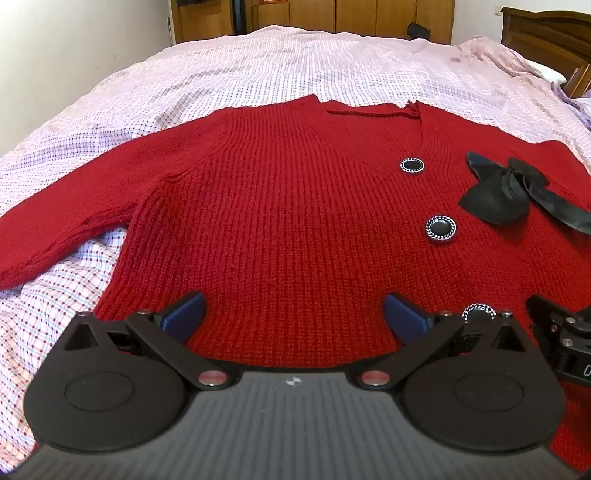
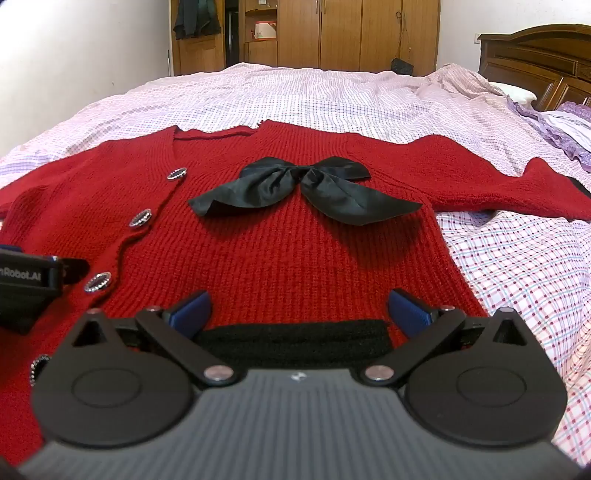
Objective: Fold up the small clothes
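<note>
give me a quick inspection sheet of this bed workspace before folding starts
surface: bed under a wrinkled checked sheet
job's things: red cardigan lying flat and unfolded, sleeves spread, black bow on its chest, buttons down the front
clutter: purple frilled fabric at the bed's edge
grippers: left gripper and right gripper open over the hem, holding nothing
cables: nothing seen
surroundings: wooden wardrobe, headboard

A red knit cardigan (image 1: pixel 288 206) lies flat and face up on the bed, sleeves spread out, with dark round buttons (image 1: pixel 440 229) and a black bow (image 2: pixel 306 188).
</note>
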### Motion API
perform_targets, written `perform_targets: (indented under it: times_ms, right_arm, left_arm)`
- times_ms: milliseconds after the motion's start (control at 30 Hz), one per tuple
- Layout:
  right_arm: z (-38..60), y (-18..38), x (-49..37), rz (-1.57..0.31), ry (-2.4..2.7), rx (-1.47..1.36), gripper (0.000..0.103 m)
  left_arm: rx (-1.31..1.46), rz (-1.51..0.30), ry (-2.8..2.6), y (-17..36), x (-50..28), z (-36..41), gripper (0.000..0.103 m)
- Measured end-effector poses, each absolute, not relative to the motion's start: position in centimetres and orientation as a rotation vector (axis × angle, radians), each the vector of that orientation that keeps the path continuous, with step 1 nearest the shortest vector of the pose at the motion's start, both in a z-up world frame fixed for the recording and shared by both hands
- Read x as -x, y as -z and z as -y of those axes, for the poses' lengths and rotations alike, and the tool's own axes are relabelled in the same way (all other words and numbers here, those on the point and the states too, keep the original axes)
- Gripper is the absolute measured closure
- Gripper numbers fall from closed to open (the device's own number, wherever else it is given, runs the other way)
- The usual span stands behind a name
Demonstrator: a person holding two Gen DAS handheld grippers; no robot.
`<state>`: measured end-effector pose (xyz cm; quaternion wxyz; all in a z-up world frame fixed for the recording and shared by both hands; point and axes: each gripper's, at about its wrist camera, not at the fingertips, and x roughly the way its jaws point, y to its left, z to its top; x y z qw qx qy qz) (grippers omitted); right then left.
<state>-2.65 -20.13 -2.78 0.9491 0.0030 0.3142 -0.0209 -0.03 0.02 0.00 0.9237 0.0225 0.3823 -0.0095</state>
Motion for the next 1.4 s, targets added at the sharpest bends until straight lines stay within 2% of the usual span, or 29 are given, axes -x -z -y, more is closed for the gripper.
perform_targets:
  times_ms: [1133,1400]
  right_arm:
    - [20.3,2.8,2.5,-0.653,0.040,-0.007,0.000]
    - [21.0,1.1,2.4,-0.713,-0.005,-0.033,0.000]
  left_arm:
    - [-0.059,-0.805,0.025,-0.2,-0.3,-0.1,0.000]
    - [-0.052,-0.820,0.026,-1.5,-0.3,-0.1,0.000]
